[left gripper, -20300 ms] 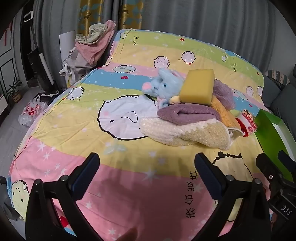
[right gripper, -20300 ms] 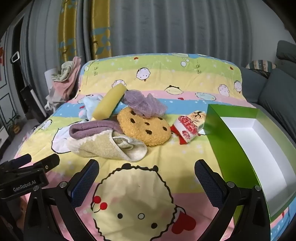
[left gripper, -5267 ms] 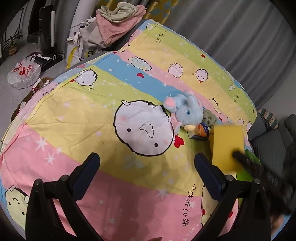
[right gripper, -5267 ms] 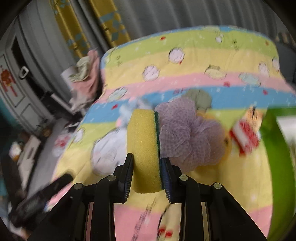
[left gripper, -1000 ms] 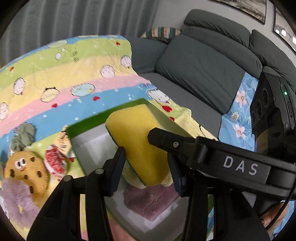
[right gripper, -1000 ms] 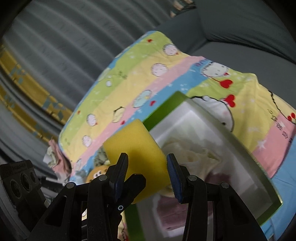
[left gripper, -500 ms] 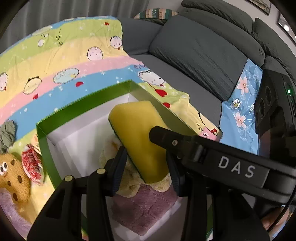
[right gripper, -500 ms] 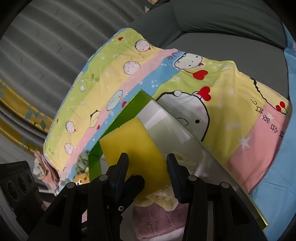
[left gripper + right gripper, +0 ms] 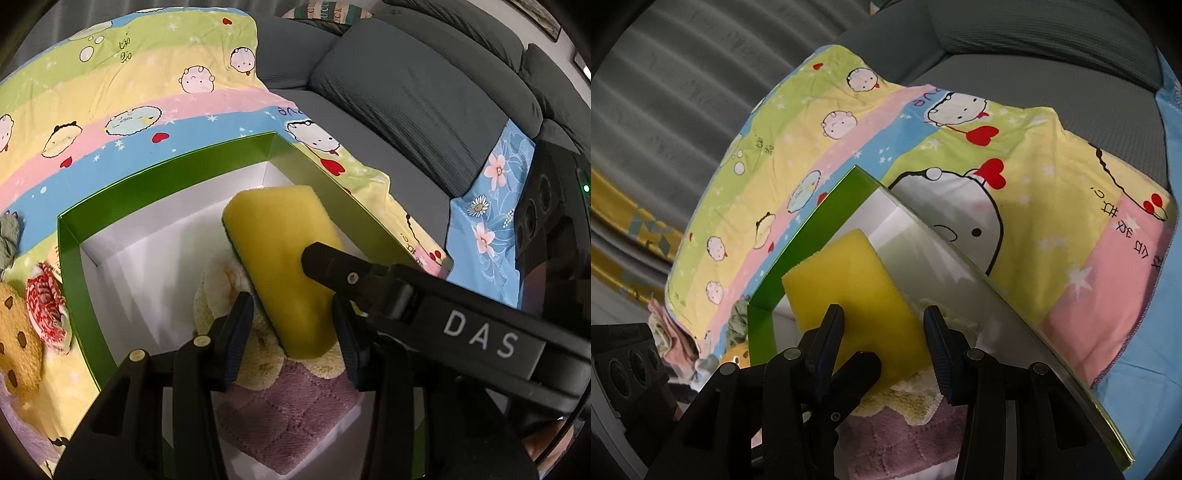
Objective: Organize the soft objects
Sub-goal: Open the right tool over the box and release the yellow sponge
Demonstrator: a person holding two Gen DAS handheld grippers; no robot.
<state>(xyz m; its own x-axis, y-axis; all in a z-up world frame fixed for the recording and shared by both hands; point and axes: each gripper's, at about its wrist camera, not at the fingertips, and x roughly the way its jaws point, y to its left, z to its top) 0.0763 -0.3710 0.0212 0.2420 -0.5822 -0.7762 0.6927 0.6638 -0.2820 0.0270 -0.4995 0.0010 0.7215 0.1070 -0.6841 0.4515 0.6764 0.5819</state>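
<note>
- Grey sofa [image 9: 424, 85] in bkgd, draped w/ striped cartoon-print bedsheet [image 9: 129, 96]; green-walled, white-lined cardboard box [image 9: 70, 266] sits on the sheet.
- Task obj.: yellow rectangular sponge w/ dark green scouring face [image 9: 284, 266], held tilted inside the box, lower end over the cream fluffy towel [image 9: 218, 284]; purple quilted towel [image 9: 291, 413] lies under that. Contact betw. sponge & towel cannot be confirmed.
- Left gripper [image 9: 293, 332]: jaws narrow, one on each side of the sponge's near end; left-wrist view shows them close to the sponge, but whether the pads press it is unclear.
- Right gripper [image 9: 884, 338]: jaws narrow, clamped across the sponge's width; its black finger crosses the left view just over the sponge.
- Still on the sheet, left of box: brown cookie-shaped plush [image 9: 14, 332], red-white patterned soft item [image 9: 46, 306], grey-green crumpled cloth [image 9: 7, 236].
- Judged step: placing sponge in box; several soft items remain, so task approx. mid-way.
- Risk 1: sponge is springy & tilted; if let go unevenly it may rebound or roll off the towel pile.
- Risk 2: the two grippers are crowded tog.; pulling out could knock fingers tog. or catch the sponge & drag it back out.
- Risk 3: light box wall near right jaws; a nudge could shift or tip the box.
</note>
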